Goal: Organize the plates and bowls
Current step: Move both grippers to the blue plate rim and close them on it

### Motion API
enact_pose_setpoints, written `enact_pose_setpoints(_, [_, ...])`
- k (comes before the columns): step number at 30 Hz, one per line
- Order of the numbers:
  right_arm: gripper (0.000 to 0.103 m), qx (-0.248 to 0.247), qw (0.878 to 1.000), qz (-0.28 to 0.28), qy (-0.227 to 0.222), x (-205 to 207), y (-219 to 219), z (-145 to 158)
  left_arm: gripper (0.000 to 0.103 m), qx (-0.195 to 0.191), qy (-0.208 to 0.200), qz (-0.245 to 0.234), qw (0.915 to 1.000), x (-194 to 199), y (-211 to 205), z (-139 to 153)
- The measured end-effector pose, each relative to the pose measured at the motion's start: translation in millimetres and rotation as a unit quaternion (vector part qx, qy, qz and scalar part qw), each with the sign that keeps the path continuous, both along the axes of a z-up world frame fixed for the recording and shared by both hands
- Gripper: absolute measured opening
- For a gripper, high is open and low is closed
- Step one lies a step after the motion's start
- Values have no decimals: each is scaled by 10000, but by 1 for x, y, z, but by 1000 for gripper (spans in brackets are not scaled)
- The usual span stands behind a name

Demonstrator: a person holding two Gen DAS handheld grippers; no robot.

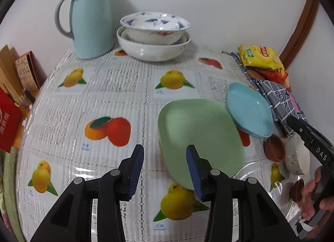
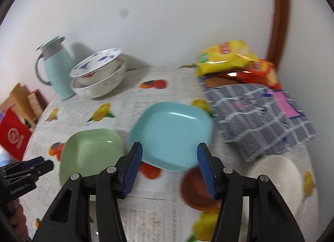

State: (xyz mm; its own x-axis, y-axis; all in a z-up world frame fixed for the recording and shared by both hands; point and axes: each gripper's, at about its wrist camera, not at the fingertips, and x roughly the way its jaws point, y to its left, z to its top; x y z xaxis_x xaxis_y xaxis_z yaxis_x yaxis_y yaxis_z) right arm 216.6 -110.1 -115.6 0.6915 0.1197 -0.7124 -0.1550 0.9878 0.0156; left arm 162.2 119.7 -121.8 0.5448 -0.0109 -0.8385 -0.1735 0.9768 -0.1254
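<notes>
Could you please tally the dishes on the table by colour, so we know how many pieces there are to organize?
Green plate: 1
Blue plate: 1
White bowls, two stacked at the back, one near the front: 3
Brown small bowls: 2
Total: 7

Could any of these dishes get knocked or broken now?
Maybe. The blue plate seems to lean on the green plate's edge, so a nudge could make it slide. The brown bowl and white bowl sit right under the open right gripper, so a quick move could bump them. The stacked bowls by the jug could tip if more gets piled on.
</notes>
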Motion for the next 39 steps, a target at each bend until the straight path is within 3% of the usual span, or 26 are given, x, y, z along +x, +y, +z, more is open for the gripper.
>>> enact_pose_setpoints(5, [54, -56, 10000, -54, -2, -15, -18, 10, 40, 223, -316, -97, 9992, 0, -19, 22])
enact_pose_setpoints(13, [59, -60, 9996, -259, 8, -22, -31, 16, 40, 579, -336, -281, 9974, 19, -51, 42])
enact_pose_setpoints(17, [60, -75, 9995, -278, 120, -16, -32, 11, 40, 537, -315, -353, 9974, 31, -60, 41])
enact_pose_setpoints(22, [60, -23, 9992, -316, 263, -3, -35, -1, 40, 604, -169, -509, 9967, 50, -76, 28])
enact_pose_setpoints(39, [60, 174, 9958, -534, 724, 73, -37, -47, 40, 288, 212, -1136, 9929, 128, -109, -25])
